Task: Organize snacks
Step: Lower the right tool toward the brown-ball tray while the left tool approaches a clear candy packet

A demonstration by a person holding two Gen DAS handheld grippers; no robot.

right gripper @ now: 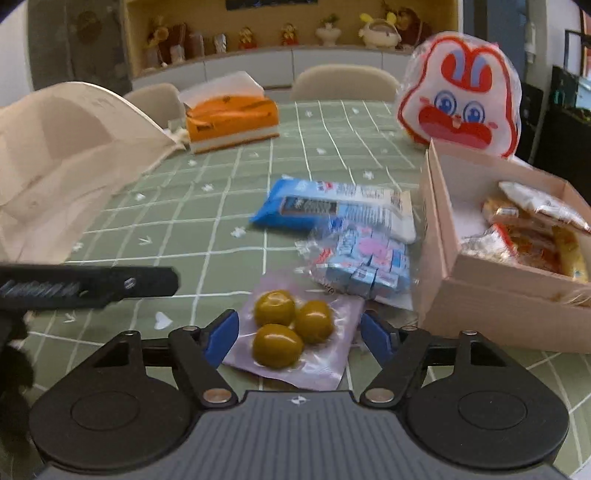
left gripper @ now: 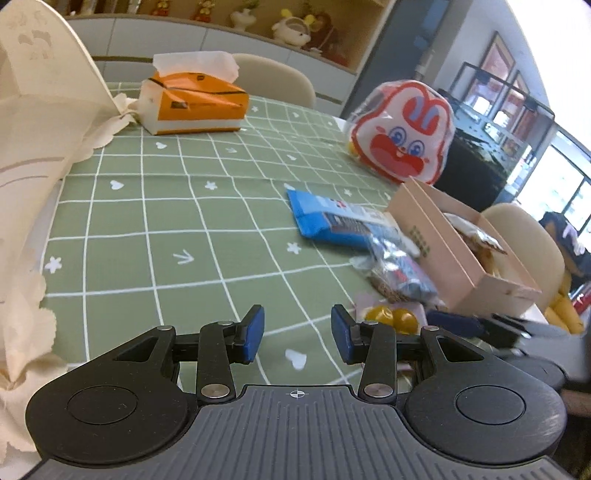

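Table under a sage-green cloth with white grid lines and small white hearts and stars (left gripper: 155,206). Far wall, top of both views: a cream cabinet shelf with plush toys and figurines (right gripper: 376,29); beige chair backs (right gripper: 343,83) stand behind the far table edge.

Left wrist view: left gripper (left gripper: 297,334) at lower centre, blue pads spread apart, nothing between them, bare cloth beneath. Open green surface fills the middle and left of the frame. A cream scalloped paper bag (left gripper: 40,122) crowds the left edge; an orange tissue box with white tissue (left gripper: 194,101) sits upper centre.

Snacks cluster at right: a blue rectangular biscuit packet (right gripper: 314,208), a clear bag of small light-blue cartons (right gripper: 364,264) touching its near side, and a pale lilac pouch holding three yellow-green round fruits (right gripper: 291,332) nearest the camera. A pinkish cardboard box, open-topped (right gripper: 443,236), stands just right of them with wrapped snacks inside. Behind it, a red-and-white rabbit-face bag (right gripper: 460,110) stands upright.

Right wrist view: right gripper (right gripper: 297,338) jaws spread either side of the lilac pouch; pads not visibly pressing it. The frame is motion-blurred. The box wall lies close on the right.
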